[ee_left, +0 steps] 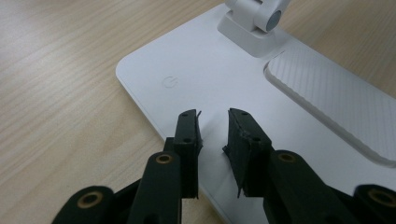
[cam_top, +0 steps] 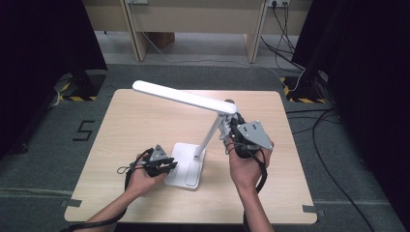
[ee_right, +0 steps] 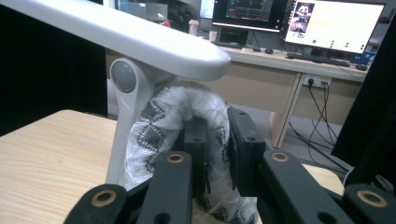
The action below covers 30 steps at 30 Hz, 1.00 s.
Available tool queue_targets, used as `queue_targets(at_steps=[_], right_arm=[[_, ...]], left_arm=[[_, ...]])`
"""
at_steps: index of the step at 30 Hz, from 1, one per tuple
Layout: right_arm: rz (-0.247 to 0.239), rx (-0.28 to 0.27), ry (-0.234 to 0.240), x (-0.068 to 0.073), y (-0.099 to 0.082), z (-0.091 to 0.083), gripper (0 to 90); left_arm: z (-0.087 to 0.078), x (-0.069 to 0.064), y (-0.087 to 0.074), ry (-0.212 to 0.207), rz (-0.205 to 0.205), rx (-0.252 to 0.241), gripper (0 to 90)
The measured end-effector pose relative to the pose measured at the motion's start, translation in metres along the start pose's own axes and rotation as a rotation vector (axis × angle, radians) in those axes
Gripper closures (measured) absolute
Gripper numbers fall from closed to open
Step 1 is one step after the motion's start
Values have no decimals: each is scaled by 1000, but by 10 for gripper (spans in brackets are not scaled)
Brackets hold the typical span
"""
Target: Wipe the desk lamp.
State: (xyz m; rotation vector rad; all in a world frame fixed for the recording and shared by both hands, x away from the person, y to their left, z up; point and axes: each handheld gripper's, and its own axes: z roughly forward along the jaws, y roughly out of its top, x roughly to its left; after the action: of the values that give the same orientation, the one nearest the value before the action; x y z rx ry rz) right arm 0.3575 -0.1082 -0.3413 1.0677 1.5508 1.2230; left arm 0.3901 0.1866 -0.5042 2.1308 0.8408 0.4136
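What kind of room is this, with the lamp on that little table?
Probably a lab or office workroom: computer monitors glow on a long desk, cables trail across grey carpet, and black curtains flank the wooden table.

Grey carpet floor [cam_top: 43, 145], black curtains [cam_top: 38, 38], desk with monitors [ee_right: 327, 23]

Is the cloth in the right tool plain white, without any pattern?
No, in the right gripper view the cloth between the jaws of the right tool is white with a dark zigzag pattern.
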Motion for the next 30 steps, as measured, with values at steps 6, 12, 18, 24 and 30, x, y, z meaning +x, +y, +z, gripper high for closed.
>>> queue_targets(at_steps=[6,12,18,24,30], right_arm=[[-5,-8,4,2,0,1,791],[-10,9,13,5,-8,5,791],[-8,37,20,10,-16,9,793],[-11,56,25,13,-23,11,793],[-15,74,29,16,-31,15,793]], left_arm=[[0,0,0,-1,5,0,738],[0,0,0,-1,7,0,739],[0,0,0,-1,7,-1,739],[0,0,-1,0,9,1,739],[0,1,-2,-5,4,-9,739]])
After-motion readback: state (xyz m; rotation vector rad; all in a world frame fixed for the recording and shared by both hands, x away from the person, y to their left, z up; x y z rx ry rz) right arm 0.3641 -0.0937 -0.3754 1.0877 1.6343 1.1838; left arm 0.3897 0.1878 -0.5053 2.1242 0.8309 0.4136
